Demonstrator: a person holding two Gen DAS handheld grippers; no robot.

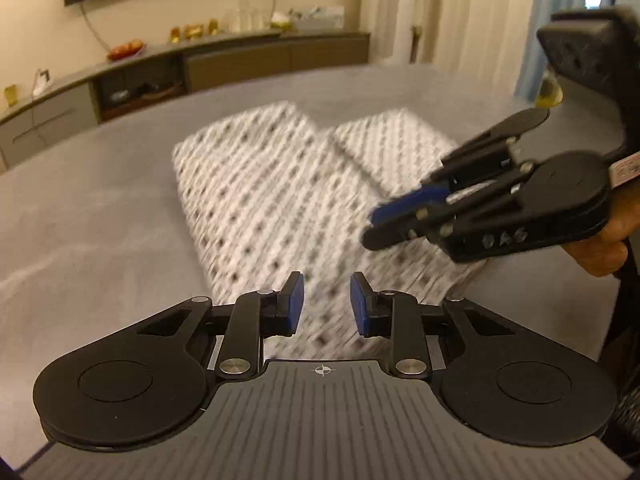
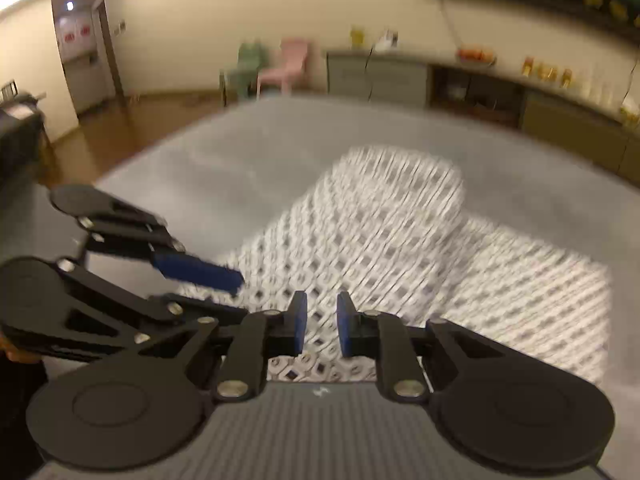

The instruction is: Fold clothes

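We hold both grippers low over the garment [image 1: 272, 184], a white cloth with a dark diamond print (partly folded, one flap laid back over the rest) lying flat on the grey bed [image 1: 88, 208]. The left gripper [image 1: 326, 304] has its blue pads a narrow gap apart, nothing between them. The right gripper [image 2: 322, 324] is the same: slightly parted and empty, cloth showing beneath. Each gripper appears in the other's view, close beside it. A sideboard [image 1: 240, 60] runs along the wall.
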